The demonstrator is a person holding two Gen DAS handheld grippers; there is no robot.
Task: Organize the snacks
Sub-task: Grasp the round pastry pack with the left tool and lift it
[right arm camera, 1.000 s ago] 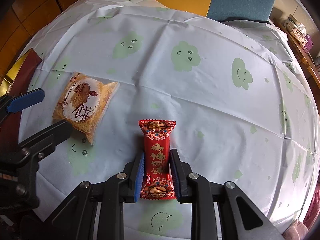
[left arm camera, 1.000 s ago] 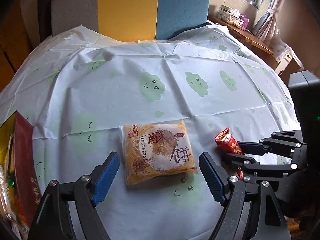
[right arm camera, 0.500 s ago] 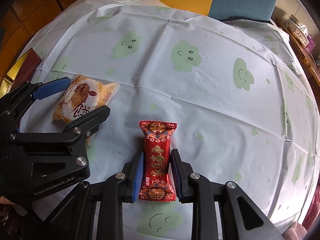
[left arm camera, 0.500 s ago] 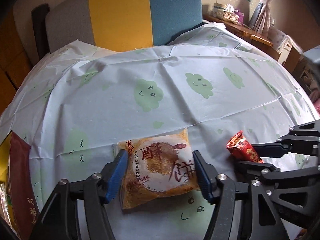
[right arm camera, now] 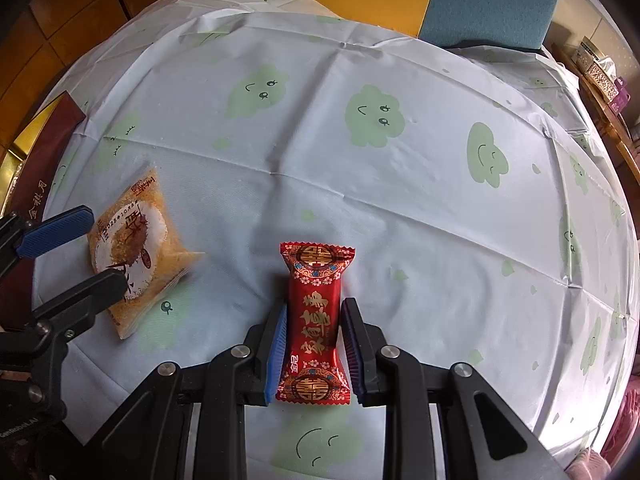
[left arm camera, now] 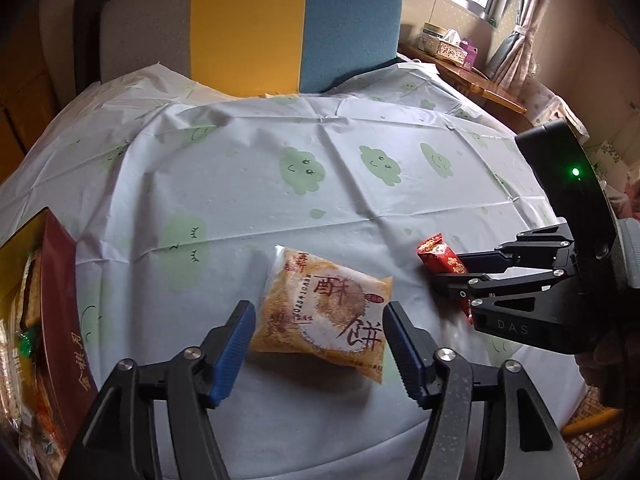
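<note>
An orange pastry packet (left arm camera: 324, 312) with a white round label lies flat and askew on the cloth. My left gripper (left arm camera: 318, 307) straddles it, its jaws opening, and the blue pads (left arm camera: 236, 340) stand just off the packet's sides. The right wrist view shows the same packet (right arm camera: 136, 252) between the left gripper's fingers (right arm camera: 106, 248). My right gripper (right arm camera: 314, 306) is shut on a red and gold candy packet (right arm camera: 314, 320), pinched at its middle and resting on the table. The left wrist view shows that candy (left arm camera: 438, 254) in the right gripper (left arm camera: 446, 270) to the right.
A dark red and gold gift box (left arm camera: 60, 300) holding several snacks sits at the table's left edge, and its wall (right arm camera: 40, 152) shows in the right wrist view. The cloud-print tablecloth (left arm camera: 320, 140) covers the table. A yellow and blue chair back (left arm camera: 280, 24) stands behind.
My left gripper narrowed around the pastry packet, then widened again and drew back slightly. The packet has turned askew. The right gripper stayed still on the red candy.
</note>
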